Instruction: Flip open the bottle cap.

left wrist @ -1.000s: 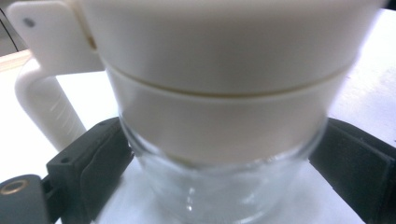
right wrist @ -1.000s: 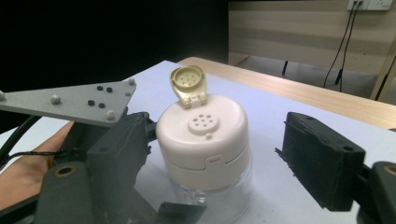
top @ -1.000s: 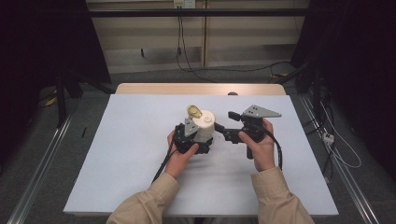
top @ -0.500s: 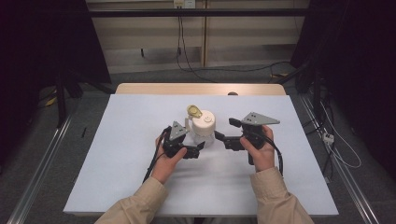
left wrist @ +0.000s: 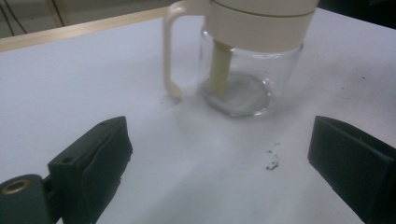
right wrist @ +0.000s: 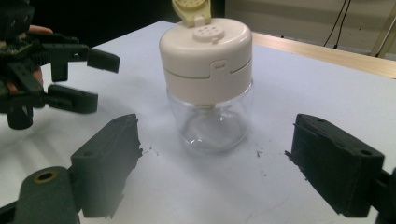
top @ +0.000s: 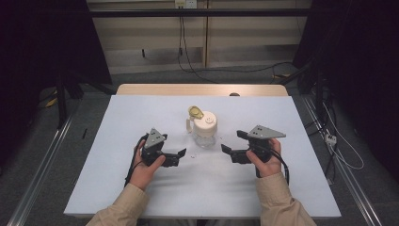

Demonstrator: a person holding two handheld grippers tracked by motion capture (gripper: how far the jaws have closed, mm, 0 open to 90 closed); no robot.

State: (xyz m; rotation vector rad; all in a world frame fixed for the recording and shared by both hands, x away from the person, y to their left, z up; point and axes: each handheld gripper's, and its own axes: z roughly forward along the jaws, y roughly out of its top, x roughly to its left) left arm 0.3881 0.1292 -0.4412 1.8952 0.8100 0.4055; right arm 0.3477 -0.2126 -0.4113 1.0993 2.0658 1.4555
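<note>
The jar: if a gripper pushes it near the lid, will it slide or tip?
The jar looks empty and top-heavy under its wide lid, so a high push may tip it. The clear, probably hard wall could slip between pads. Its side handle may swing it round.

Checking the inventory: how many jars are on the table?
1. A clear jar with a cream lid stands mid-table, between the left tongs and right tongs, touching neither. Nothing seems hidden.

White table (top: 141, 188) lay bare apart from small dark specks (left wrist: 272, 164) scattered on its surface. Wooden strip (top: 155, 89) ran along far edge. Cables (top: 186, 47) hung against the wall behind; grey floor (top: 42, 155) alongside.
</note>
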